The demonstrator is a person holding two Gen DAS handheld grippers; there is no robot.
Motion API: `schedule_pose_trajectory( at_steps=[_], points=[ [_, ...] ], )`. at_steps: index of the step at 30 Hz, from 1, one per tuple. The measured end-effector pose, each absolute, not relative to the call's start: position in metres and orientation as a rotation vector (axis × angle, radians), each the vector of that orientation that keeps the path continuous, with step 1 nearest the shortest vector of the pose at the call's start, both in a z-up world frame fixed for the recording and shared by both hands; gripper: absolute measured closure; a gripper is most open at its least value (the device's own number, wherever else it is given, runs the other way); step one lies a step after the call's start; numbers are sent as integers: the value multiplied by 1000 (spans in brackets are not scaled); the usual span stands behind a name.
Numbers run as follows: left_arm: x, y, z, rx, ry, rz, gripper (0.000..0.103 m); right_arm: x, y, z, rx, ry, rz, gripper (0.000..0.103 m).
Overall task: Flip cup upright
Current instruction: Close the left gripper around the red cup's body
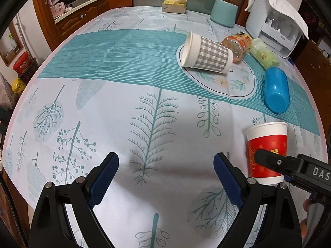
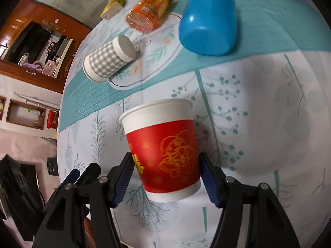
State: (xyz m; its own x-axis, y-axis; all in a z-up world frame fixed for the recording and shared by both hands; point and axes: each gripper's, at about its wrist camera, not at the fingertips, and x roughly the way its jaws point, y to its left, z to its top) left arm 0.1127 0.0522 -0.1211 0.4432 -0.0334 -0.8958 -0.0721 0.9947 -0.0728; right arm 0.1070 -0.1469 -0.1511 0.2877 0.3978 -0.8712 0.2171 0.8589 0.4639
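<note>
A red and white paper cup (image 2: 165, 153) stands nearly upright, mouth up, between the fingers of my right gripper (image 2: 166, 175), which is shut on its lower body. It also shows in the left wrist view (image 1: 266, 150) at the right, with the right gripper's finger across it. Whether its base rests on the tablecloth I cannot tell. My left gripper (image 1: 165, 177) is open and empty above the tablecloth, left of the cup.
A grey checked paper cup (image 1: 206, 53) (image 2: 109, 60) lies on its side on a round mat. A blue plastic cup (image 1: 277, 88) (image 2: 209, 20), an orange bottle (image 1: 238, 45) (image 2: 151, 8) and a green bottle (image 1: 262, 53) lie near it. A white appliance (image 1: 273, 20) stands far right.
</note>
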Motion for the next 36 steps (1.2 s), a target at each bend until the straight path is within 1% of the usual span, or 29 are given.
schedule_pose_trajectory(
  at_steps=[3, 6, 14, 28, 36],
  points=[
    [109, 51, -118, -103, 1111, 15, 11, 102, -147, -149, 559, 1279, 128, 30],
    [108, 49, -115, -105, 1109, 8, 11, 97, -148, -141, 553, 1252, 137, 29],
    [104, 36, -109, -105, 1126, -55, 11, 78, -156, -117, 469, 1169, 137, 29],
    [109, 2, -95, -112, 1171, -183, 11, 33, -171, -91, 186, 964, 48, 29],
    [130, -21, -106, -180, 1258, -292, 11, 25, -184, -88, 175, 918, 26, 29]
  ],
)
